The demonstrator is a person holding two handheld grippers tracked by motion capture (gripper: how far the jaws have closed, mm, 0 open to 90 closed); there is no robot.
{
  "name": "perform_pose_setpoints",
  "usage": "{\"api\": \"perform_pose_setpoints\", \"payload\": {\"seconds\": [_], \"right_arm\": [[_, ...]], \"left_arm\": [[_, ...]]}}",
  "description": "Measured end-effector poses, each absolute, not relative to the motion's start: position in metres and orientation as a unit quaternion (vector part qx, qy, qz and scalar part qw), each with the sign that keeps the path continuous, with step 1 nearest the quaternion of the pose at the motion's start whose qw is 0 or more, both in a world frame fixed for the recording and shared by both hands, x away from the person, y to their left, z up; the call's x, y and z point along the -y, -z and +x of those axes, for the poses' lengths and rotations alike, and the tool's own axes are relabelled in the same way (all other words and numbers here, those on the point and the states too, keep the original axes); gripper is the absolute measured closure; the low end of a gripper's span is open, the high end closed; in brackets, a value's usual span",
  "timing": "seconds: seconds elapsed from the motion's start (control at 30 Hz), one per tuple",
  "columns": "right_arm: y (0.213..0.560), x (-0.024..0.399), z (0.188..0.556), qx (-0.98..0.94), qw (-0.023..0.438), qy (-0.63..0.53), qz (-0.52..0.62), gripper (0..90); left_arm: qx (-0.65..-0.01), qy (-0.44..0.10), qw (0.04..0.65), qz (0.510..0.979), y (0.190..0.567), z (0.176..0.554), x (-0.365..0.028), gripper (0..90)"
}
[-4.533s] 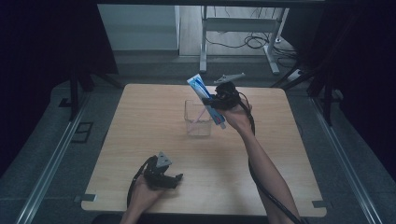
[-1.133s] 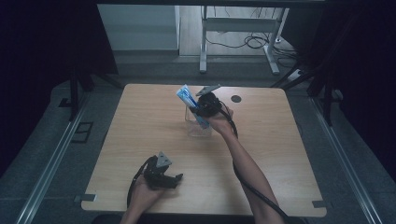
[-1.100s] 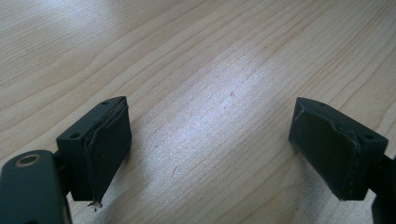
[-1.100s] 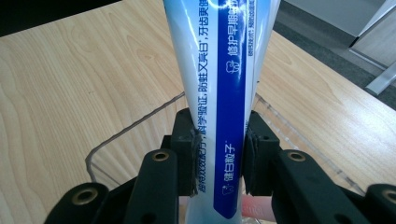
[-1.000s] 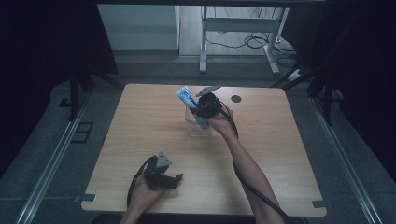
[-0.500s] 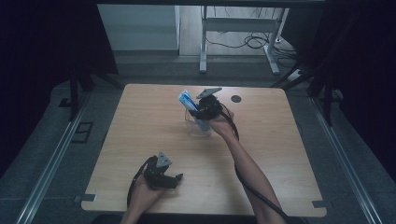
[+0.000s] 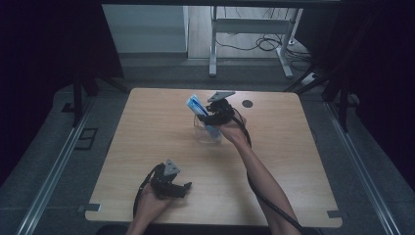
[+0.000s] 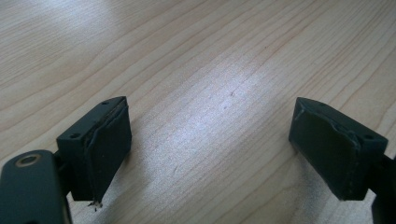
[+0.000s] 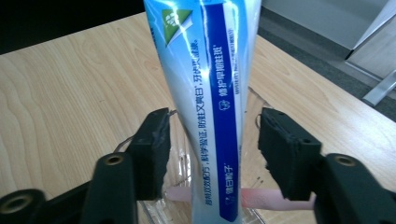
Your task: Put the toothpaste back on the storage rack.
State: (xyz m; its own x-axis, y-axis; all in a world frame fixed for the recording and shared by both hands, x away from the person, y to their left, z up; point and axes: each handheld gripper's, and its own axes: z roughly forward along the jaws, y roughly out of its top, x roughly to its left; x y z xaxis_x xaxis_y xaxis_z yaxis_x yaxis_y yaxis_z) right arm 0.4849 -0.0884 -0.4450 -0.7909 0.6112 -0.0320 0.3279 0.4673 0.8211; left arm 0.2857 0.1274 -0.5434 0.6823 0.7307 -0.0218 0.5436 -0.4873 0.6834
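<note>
Between the right tongs (image 9: 212, 154), a freed toothpaste tube (image 9: 205, 93) hides a pink stick (image 9: 261, 196)

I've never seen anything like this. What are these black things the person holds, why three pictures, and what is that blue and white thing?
There is no robot here: a person holds hand-operated tongs in each hand. The high view looks down on the wooden table. The other two pictures come from cameras riding on each set of tongs.

The left tongs rest near the table's front edge, jaws wide apart with nothing between them.

The right tongs are at a clear container in the middle of the table. A blue and white toothpaste tube stands tilted in it. The jaws have just been opening: the tube sits between them, with a gap on both sides. Something pink lies in the container too.
</note>
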Motion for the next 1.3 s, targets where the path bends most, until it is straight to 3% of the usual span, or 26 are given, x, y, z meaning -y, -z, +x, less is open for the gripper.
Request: {"api": "perform_pose_setpoints", "payload": {"seconds": [0.1,0.53,1.3], "right_arm": [[0.444,0.091,0.484,-0.839,0.159,-0.437,0.282,31.5],[0.438,0.092,0.476,-0.843,0.148,-0.435,0.28,14.8],[0.421,0.112,0.445,-0.851,0.155,-0.422,0.272,6.2]], "left_arm": [[-0.374,-0.137,0.341,0.851,0.543,0.286,-0.127,13.2],[-0.375,-0.137,0.341,0.851,0.543,0.286,-0.127,13.2],[-0.373,-0.138,0.341,0.852,0.543,0.286,-0.128,13.2]]}}
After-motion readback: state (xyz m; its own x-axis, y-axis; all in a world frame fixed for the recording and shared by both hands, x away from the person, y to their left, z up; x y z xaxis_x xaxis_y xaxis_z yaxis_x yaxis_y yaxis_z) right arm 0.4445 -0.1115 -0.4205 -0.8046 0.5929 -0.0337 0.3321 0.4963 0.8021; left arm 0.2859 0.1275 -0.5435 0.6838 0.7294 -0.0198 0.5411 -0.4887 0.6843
